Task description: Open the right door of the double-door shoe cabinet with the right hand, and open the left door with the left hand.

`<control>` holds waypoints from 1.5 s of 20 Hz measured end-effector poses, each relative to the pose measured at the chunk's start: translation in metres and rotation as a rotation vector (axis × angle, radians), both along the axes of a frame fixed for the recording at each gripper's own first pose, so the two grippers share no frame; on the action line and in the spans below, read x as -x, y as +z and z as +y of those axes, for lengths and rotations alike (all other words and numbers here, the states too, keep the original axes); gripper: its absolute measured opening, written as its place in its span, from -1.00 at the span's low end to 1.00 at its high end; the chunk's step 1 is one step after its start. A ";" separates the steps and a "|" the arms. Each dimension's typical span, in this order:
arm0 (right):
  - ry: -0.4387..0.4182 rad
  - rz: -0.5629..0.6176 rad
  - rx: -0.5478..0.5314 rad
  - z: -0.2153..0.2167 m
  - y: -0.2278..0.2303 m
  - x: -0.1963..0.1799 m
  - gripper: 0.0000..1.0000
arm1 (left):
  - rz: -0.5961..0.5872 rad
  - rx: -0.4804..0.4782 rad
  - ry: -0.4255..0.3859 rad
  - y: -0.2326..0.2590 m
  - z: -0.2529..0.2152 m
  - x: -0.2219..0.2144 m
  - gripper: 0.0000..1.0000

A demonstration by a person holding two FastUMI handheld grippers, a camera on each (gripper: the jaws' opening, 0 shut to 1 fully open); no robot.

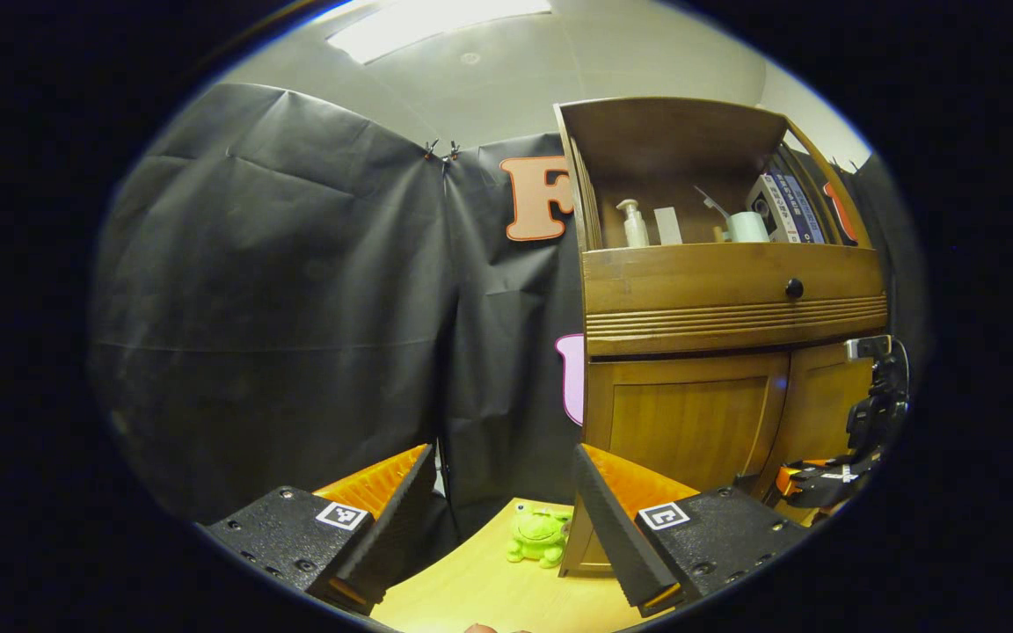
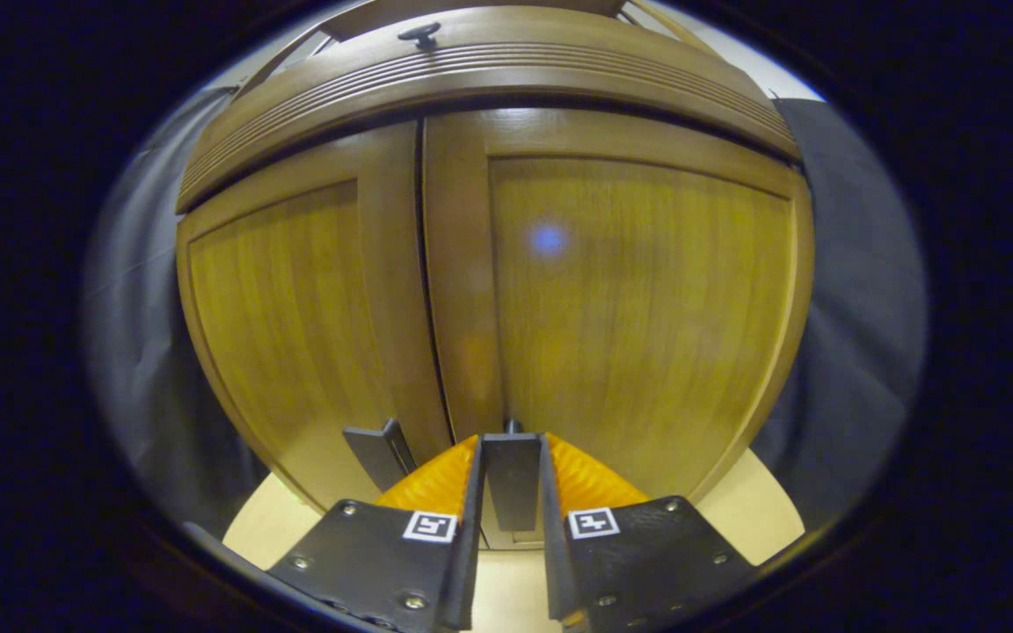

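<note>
Shoe cabinet [image 1: 726,352] is standing upright, long axis vertical, sitting on the pale wood surface [image 1: 489,589], ahead and to the right of the left tongs [image 1: 498,492]. Two doors are facing the tongs, both sitting flush in the frame: left door [image 2: 295,316] and right door [image 2: 630,308], meeting at a vertical seam. Two dark handles are sticking out near the bottom of that seam, one per door: left handle [image 2: 379,453] and right handle [image 2: 511,479], both tall and narrow, long axis vertical.

Right tongs [image 2: 511,492] are pointing straight at the right door, low on it, right next to the seam. Both fingers are pressing on the right handle, one on each side, clenched on it. Left handle is sitting just left of the right tongs, free of them.

Left tongs are hanging released, fingers spread wide, aiming at the booth wall left of the cabinet, well apart from the doors. One green plush frog [image 1: 540,536] is sitting on the surface between the left tongs' fingers, beside the cabinet's bottom corner.

In the left gripper view the right tongs [image 1: 792,482] are showing far right, low against the cabinet front, held about level.

One drawer front with one dark knob [image 1: 794,287] is running horizontally above the doors. Open shelf above it is holding one pump bottle [image 1: 635,224], one white roll [image 1: 746,226] and several books [image 1: 788,207].
</note>
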State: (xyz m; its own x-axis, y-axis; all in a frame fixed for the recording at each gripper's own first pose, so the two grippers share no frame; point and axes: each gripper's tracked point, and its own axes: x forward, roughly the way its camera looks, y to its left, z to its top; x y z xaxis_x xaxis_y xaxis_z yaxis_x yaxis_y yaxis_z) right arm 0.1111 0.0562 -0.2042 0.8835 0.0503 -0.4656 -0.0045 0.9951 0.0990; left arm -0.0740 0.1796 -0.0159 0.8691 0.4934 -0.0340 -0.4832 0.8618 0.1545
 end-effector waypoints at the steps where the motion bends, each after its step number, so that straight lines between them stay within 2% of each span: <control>1: 0.005 -0.010 0.009 0.000 -0.002 -0.001 -0.36 | 0.003 -0.003 0.004 0.000 0.001 0.002 0.92; 3: -0.009 -0.014 0.011 0.000 -0.004 -0.002 -0.44 | 0.010 -0.005 0.007 -0.002 0.002 0.006 0.86; 9: -0.083 -0.053 0.015 -0.004 -0.001 -0.003 -0.44 | 0.018 -0.033 0.015 -0.001 0.004 0.017 0.86; 10: -0.090 -0.054 0.009 -0.004 -0.001 -0.004 -0.44 | 0.019 -0.037 0.016 -0.001 0.006 0.018 0.91; 13: -0.089 -0.051 0.005 -0.005 -0.010 -0.009 -0.44 | 0.025 -0.024 0.001 -0.005 0.003 0.018 0.87; 14: -0.090 -0.053 -0.003 -0.006 -0.001 -0.004 -0.52 | 0.029 -0.015 -0.009 -0.007 0.000 0.016 0.86; 17: -0.089 -0.049 -0.001 -0.005 0.002 0.002 -0.52 | 0.044 0.007 -0.057 -0.017 -0.013 0.009 0.91; 20: -0.108 -0.045 -0.011 -0.008 0.000 -0.002 -0.52 | 0.054 0.016 -0.121 -0.023 -0.031 -0.002 0.87; 30: -0.166 -0.031 -0.026 -0.018 0.015 -0.002 -0.53 | 0.079 0.064 -0.366 -0.047 -0.105 -0.038 0.91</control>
State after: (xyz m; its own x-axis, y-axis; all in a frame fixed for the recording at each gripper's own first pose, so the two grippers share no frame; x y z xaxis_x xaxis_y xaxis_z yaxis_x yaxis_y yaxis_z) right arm 0.1126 0.0381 -0.1891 0.8946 -0.0861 -0.4386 0.1565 0.9795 0.1269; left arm -0.0356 0.0751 -0.0629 0.9808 0.1459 -0.1291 -0.1307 0.9842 0.1193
